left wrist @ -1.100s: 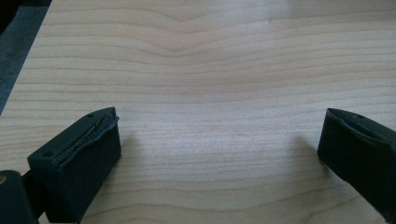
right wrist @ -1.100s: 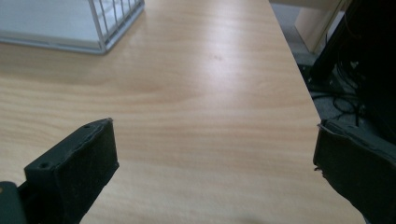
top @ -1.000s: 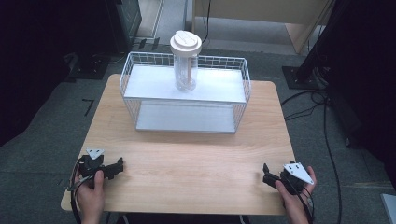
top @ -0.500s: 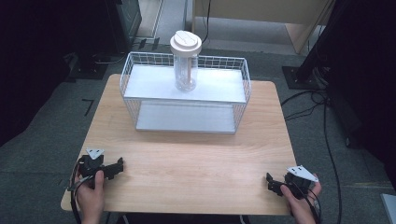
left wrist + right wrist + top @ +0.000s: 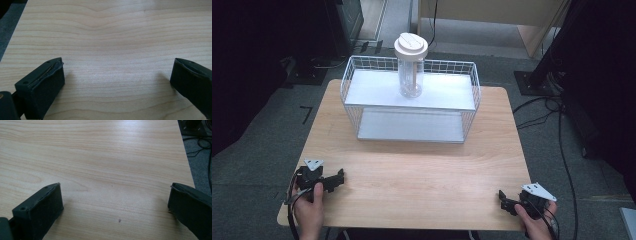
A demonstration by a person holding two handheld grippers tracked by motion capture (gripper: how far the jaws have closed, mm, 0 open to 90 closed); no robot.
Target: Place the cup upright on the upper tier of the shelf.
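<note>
From the high view, the left gripper point(image 5: 334, 181) rests near the front left corner of the tabletop point(image 5: 422, 175), held in a hand, and the right gripper point(image 5: 507, 202) sits at the front right corner, partly over the edge. Well apart from both, at the far side, stands a white wire basket rack point(image 5: 362, 107) with two shelves. A clear tall jar point(image 5: 410, 70) with a cream lid point(image 5: 411, 45) stands upright on the upper shelf, roughly in the middle of it. Nothing else lies on the wood.

In the left gripper view, the two black jaws stand wide apart over bare wood grain, with nothing between them. The left gripper point(image 5: 117, 75) appears to hover low or rest on the surface.

In the right gripper view, the jaws are likewise spread wide and hold nothing; the right gripper point(image 5: 115, 200) is close to the table's right edge, with grey floor and cables beyond it.

This looks like a resting stance, with no grasp begun. The next move likely calls for a long forward reach over the rack's rim to the jar, jaws kept apart and closed around its body below the lid, without tipping it.
</note>
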